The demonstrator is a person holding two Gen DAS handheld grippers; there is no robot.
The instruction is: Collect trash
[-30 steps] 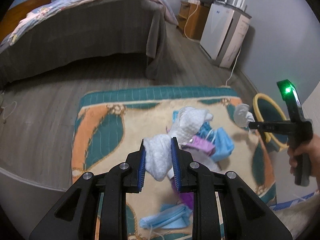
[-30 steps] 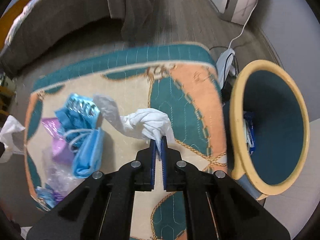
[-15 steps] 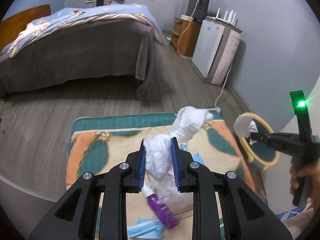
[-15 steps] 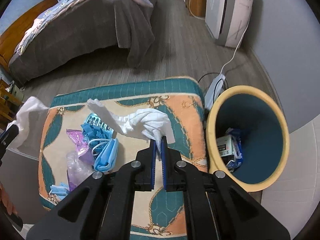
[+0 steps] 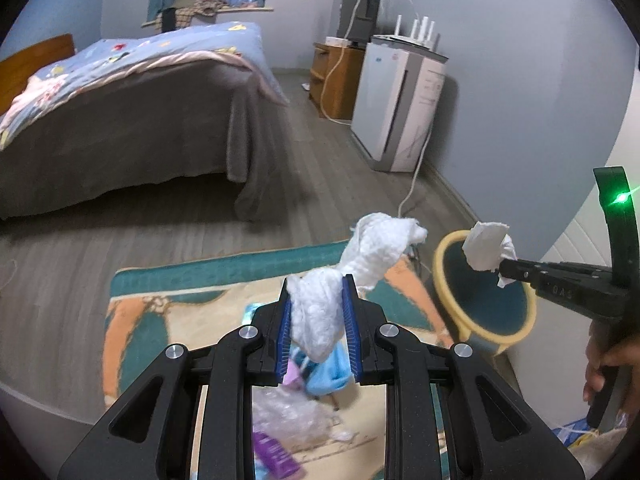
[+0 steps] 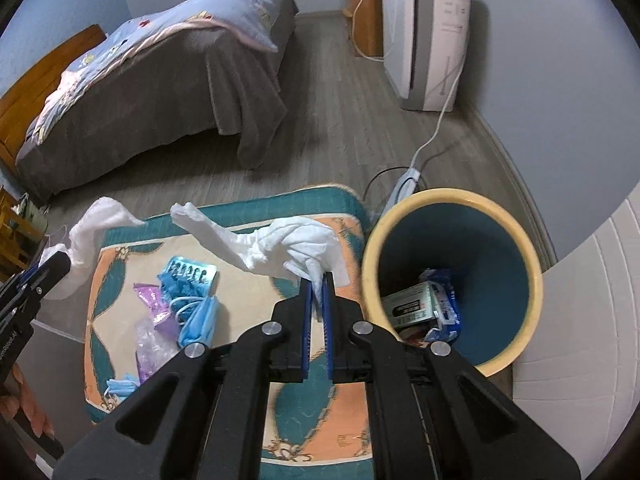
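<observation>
Our left claw [image 5: 317,322] grips a white tissue [image 5: 320,316]; our right claw [image 6: 317,280] pinches another tissue [image 6: 296,246]; only its camera shows packets inside the bin [image 6: 516,224]

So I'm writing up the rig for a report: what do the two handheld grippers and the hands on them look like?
Both the left gripper and right gripper are matte black plastic with angular cut-outs, round silver screws and blue ribbed pads lining the jaws. The right one carries an upright black fin with a green light. Bare fingers grip its handle; no sleeves or cables show.
</observation>
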